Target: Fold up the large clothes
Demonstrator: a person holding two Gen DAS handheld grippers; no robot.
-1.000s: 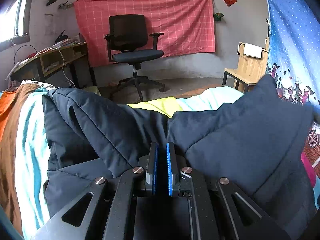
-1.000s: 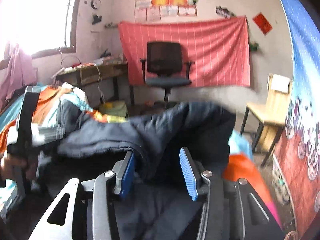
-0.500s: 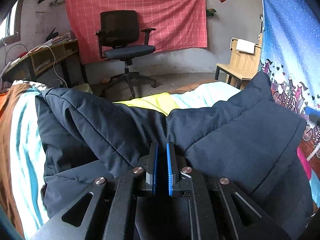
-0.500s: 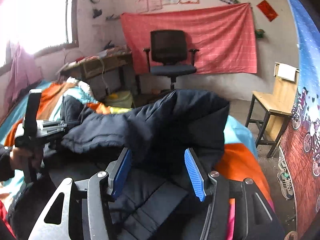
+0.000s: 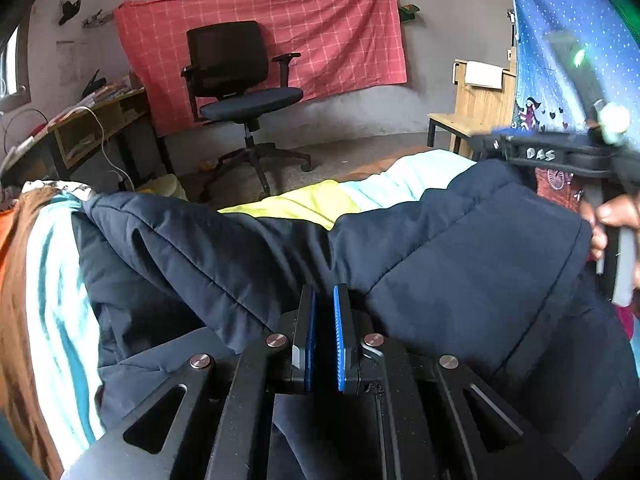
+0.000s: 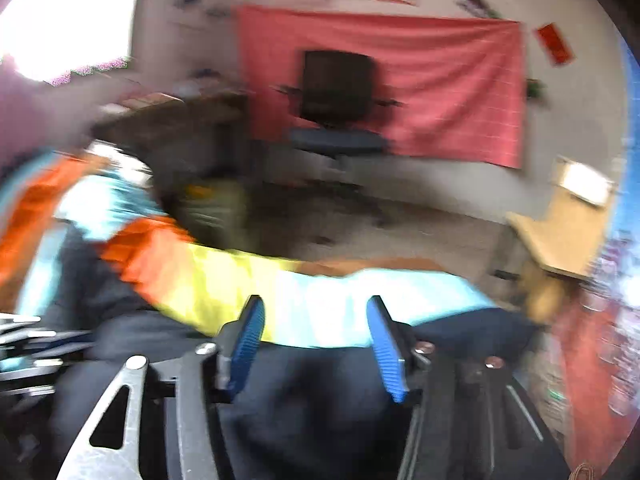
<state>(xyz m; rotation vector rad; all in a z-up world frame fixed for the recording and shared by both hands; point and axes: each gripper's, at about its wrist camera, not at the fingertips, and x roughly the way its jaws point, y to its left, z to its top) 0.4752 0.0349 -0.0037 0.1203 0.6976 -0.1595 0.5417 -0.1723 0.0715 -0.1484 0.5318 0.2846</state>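
Observation:
A dark navy padded jacket point(image 5: 460, 256) lies across a bed, folded over itself. My left gripper point(image 5: 324, 300) has its blue pads nearly together over a fold of the jacket; I cannot see whether cloth is pinched. My right gripper point(image 6: 314, 312) is open with nothing between its pads, above the jacket's point(image 6: 304, 400) near part. The right wrist view is blurred by motion. The right gripper's body and the hand holding it show at the right edge of the left wrist view point(image 5: 560, 156).
The bed has a striped cover in orange, yellow and light blue point(image 5: 304, 204). Beyond it stand a black office chair point(image 5: 244, 92), a desk point(image 5: 92, 120) at left, a wooden chair point(image 5: 476, 100) at right and a blue patterned curtain point(image 5: 560, 60).
My right gripper has swung quickly away from the raised jacket fold; the fold has dropped flat. The right gripper now appears at the right of the left wrist view. My left gripper has barely moved.

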